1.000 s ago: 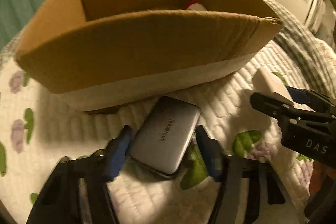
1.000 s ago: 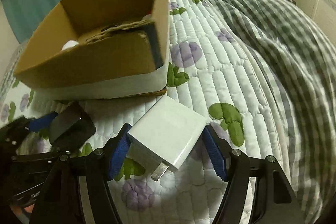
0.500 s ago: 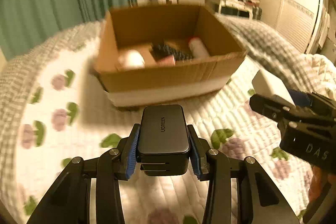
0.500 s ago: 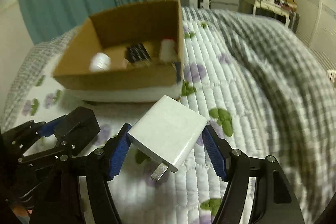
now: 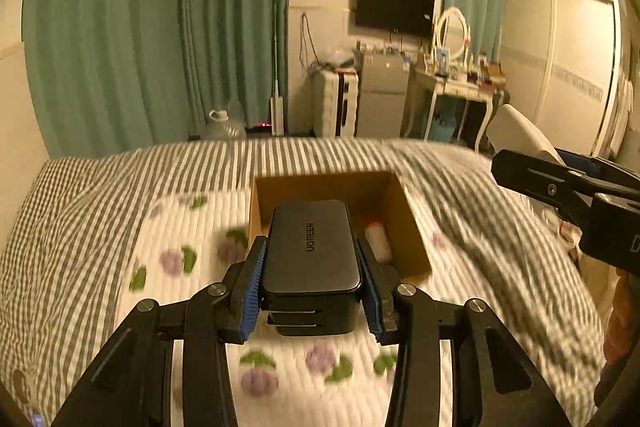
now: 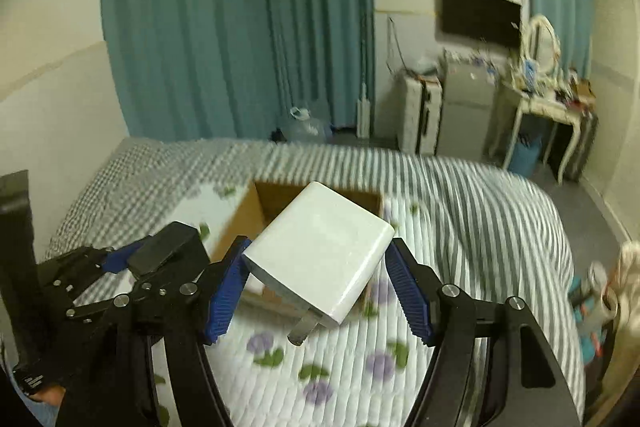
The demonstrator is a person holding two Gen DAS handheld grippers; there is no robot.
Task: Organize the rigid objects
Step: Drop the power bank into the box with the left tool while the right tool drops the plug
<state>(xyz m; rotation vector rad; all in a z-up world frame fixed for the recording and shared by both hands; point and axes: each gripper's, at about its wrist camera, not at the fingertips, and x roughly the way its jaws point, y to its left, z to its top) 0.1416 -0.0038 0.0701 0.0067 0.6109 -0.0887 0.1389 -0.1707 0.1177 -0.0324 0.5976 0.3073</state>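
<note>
My left gripper point(image 5: 311, 285) is shut on a black UGREEN charger point(image 5: 311, 251) and holds it high above the bed, over the open cardboard box point(image 5: 404, 223). My right gripper point(image 6: 318, 285) is shut on a white plug adapter point(image 6: 320, 253), its metal prong point(image 6: 303, 327) pointing down, also high above the box point(image 6: 244, 223). In the right wrist view the left gripper point(image 6: 132, 267) with the black charger point(image 6: 164, 247) is at the left. In the left wrist view the right gripper point(image 5: 568, 187) and the white adapter point(image 5: 520, 135) are at the right edge. A white and red item point(image 5: 378, 239) lies in the box.
The box sits on a flowered white quilt point(image 5: 188, 227) over a striped blanket point(image 5: 500, 227) on the bed. Green curtains point(image 5: 160, 27), a wall TV point(image 5: 394, 9), a small fridge point(image 5: 382, 99) and a dressing table point(image 5: 460, 87) stand beyond the bed.
Both grippers have closed on their objects and lifted them from the quilt. They have risen high, so the box now looks small and far below.
</note>
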